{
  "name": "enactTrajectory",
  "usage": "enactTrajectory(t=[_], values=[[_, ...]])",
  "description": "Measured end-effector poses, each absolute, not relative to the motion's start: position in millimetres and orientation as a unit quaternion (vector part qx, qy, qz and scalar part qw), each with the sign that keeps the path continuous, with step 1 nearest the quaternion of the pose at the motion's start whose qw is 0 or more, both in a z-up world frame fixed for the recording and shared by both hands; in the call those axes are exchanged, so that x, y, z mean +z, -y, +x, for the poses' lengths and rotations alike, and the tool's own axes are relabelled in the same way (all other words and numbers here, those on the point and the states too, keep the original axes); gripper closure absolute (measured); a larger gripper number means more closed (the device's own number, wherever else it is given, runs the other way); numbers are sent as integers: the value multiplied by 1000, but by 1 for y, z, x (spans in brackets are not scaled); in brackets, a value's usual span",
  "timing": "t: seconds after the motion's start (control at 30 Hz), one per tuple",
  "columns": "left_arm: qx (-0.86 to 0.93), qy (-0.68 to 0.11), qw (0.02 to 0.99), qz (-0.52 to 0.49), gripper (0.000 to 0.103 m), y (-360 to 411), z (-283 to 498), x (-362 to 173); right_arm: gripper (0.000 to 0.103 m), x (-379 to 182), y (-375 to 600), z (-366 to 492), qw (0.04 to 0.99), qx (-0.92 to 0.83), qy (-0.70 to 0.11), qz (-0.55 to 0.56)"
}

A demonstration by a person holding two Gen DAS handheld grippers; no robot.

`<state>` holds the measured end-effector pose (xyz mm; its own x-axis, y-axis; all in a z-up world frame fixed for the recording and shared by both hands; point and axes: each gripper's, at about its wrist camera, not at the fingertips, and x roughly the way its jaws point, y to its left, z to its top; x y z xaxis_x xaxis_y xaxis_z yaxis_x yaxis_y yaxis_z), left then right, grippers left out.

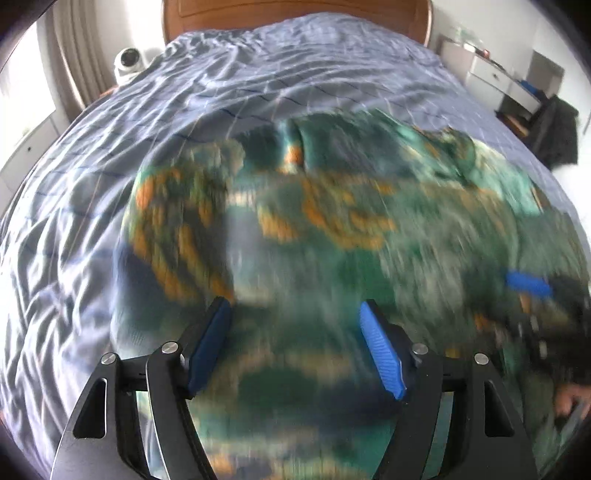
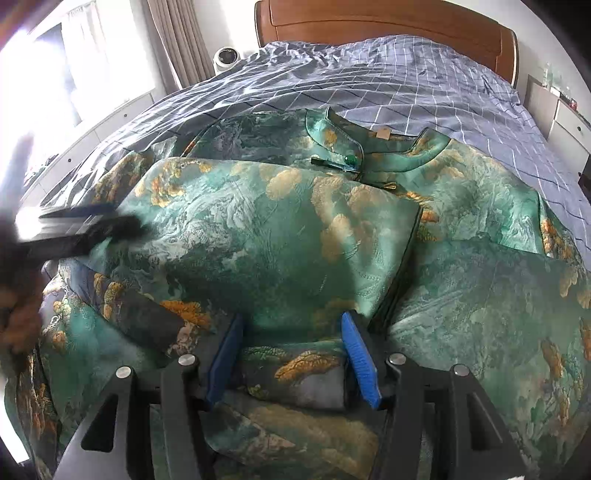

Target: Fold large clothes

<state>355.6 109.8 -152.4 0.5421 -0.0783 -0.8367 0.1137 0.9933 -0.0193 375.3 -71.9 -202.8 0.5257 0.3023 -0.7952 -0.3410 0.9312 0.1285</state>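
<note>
Green patterned dress spread on checked bedsheet, left gripper gaping wide, empty, right gripper half-spread astride a fabric fold, grip unclear.

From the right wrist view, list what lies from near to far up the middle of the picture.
Right hand-held gripper → folded-over flap of the green patterned garment → garment collar → checked blue bedsheet → wooden headboard.
</note>
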Motion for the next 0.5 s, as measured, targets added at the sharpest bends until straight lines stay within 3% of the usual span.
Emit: enactTrajectory(t=[0.27,0.33,0.5], values=[[-79,-479,874,11,26,-117,284,-122,45,-181,77,366,871,173,-459,-24],[-80,-467,880,12,21,-127,259,-112,22,-165,93,352,875,172,-452,-5],[-48,-449,892,-23,16,-185,192,-98,21,-135,173,287,892,162,-420,34]])
